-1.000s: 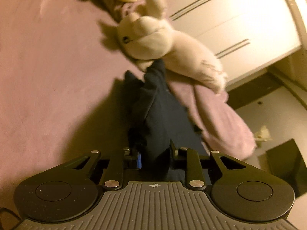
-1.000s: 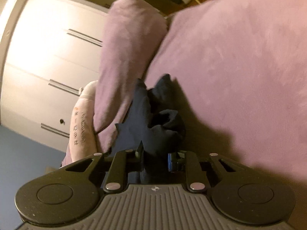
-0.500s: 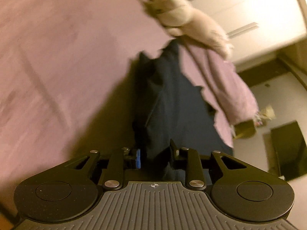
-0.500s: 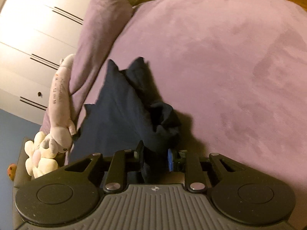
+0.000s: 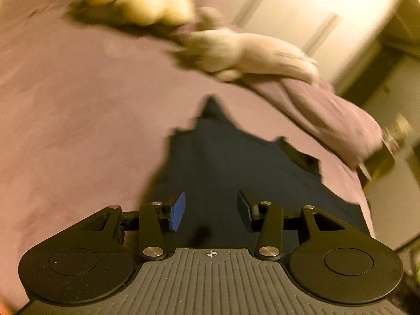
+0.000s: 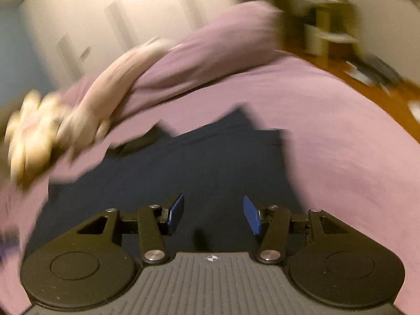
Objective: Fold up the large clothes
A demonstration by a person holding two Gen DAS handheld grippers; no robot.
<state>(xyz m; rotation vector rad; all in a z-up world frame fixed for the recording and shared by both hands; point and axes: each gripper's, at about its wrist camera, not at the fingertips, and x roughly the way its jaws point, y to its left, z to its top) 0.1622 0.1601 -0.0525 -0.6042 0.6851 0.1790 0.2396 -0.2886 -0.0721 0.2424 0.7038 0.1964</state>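
Dark garment (image 5: pixel 231 168) lies on the bed (image 5: pixel 78 110), both hand-held grippers opening, gripping nothing.

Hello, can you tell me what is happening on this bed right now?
A person holding a tool in each hand is folding a dark navy garment spread on a purple bed cover. The left tool and the right tool are both opening and grip nothing. Stuffed toys lie by the pillow.
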